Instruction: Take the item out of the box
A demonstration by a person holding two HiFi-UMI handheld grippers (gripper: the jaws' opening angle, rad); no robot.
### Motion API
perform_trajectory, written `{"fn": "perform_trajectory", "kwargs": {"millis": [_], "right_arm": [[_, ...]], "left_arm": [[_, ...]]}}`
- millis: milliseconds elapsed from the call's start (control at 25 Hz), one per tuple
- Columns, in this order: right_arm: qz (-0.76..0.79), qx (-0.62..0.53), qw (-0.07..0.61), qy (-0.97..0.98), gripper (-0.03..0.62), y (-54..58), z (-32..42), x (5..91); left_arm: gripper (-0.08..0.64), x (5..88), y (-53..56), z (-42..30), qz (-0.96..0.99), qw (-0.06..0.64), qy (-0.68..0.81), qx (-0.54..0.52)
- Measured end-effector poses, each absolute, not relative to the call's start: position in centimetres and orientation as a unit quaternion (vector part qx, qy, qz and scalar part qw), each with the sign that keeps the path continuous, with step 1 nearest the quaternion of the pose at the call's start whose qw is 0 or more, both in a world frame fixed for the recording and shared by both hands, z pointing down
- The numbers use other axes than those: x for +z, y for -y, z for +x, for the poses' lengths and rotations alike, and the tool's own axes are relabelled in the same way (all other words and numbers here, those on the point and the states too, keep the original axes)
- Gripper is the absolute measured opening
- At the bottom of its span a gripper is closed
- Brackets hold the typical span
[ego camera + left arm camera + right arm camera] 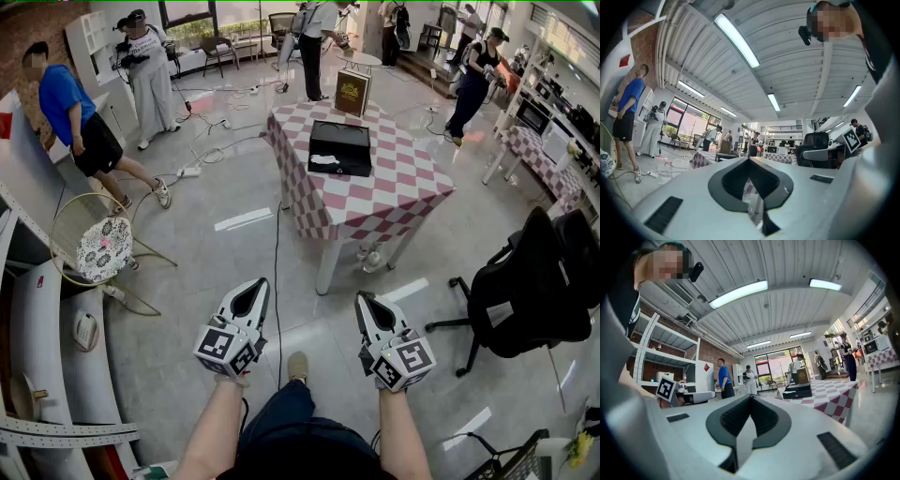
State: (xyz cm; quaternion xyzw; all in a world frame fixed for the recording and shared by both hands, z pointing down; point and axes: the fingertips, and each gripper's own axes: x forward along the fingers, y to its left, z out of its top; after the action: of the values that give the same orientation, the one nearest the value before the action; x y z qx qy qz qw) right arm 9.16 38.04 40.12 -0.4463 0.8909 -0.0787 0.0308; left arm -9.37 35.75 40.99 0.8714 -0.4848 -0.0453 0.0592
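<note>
A black open box (339,147) lies on a table with a red-and-white checked cloth (394,192), far ahead of me. A small white item (325,160) shows inside it. A brown box (352,92) stands upright behind it. My left gripper (253,284) and right gripper (364,298) hang close to my body above the floor, well short of the table, both shut and empty. From the right gripper (751,397) view, the black box (799,391) sits on the table off to the right. In the left gripper (749,159) view the table (699,159) is small and distant.
A black office chair (530,281) stands to the right of the table. A round wire chair with a floral cushion (101,248) and white shelving are on the left. Cables (211,127) trail over the floor. Several people stand around the room, and another checked table (539,155) is far right.
</note>
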Motion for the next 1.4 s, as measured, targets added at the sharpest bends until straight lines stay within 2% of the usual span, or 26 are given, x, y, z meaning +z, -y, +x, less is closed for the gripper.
{"fn": "perform_trajectory", "kwargs": {"millis": [1400], "right_arm": [[-0.461,-0.106,0.035,-0.880,0.003,-18.4,8.8,41.1]], "left_arm": [[0.000,41.3,-15.9,-9.3,0.880,0.083,0.465,-0.056]]}}
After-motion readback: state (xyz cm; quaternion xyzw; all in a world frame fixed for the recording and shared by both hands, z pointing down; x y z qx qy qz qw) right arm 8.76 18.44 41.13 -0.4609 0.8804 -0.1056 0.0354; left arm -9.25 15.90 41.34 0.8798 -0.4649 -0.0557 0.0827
